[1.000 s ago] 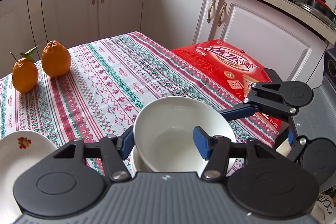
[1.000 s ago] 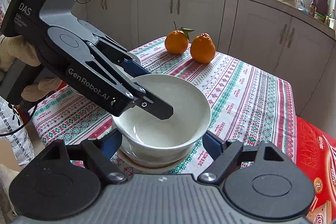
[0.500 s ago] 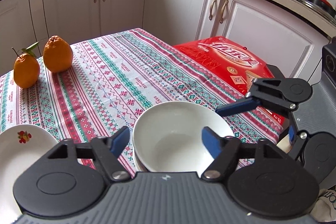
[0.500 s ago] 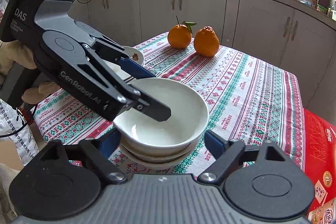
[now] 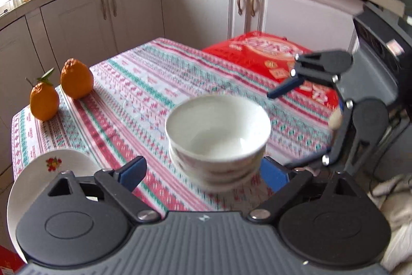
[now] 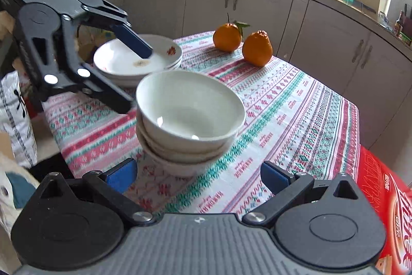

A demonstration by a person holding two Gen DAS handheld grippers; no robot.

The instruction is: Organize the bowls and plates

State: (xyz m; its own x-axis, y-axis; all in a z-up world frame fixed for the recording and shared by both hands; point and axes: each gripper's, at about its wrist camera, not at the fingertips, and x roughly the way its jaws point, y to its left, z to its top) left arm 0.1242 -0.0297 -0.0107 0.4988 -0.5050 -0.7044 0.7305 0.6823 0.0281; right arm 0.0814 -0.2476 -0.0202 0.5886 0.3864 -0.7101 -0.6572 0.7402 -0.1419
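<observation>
A stack of white bowls [image 5: 217, 135] stands on the patterned tablecloth; it also shows in the right wrist view [image 6: 189, 117]. A stack of white plates with fruit prints [image 6: 137, 61] sits behind it, and shows at the lower left of the left wrist view [image 5: 49, 172]. My left gripper [image 5: 203, 175] is open and empty, just short of the bowls. My right gripper [image 6: 198, 175] is open and empty on the other side of the stack. Each gripper shows in the other's view, clear of the bowls.
Two oranges [image 5: 61, 89] sit at the table's far corner, also in the right wrist view [image 6: 242, 43]. A red box [image 5: 273, 61] lies beside the table. White cabinets [image 5: 206, 4] and a cluttered counter surround the table. The tablecloth [image 6: 296, 105] stretches to the right.
My left gripper let go of the top bowl's rim, opened and pulled back. My right gripper also drew back. The bowl now rests on the stack.
</observation>
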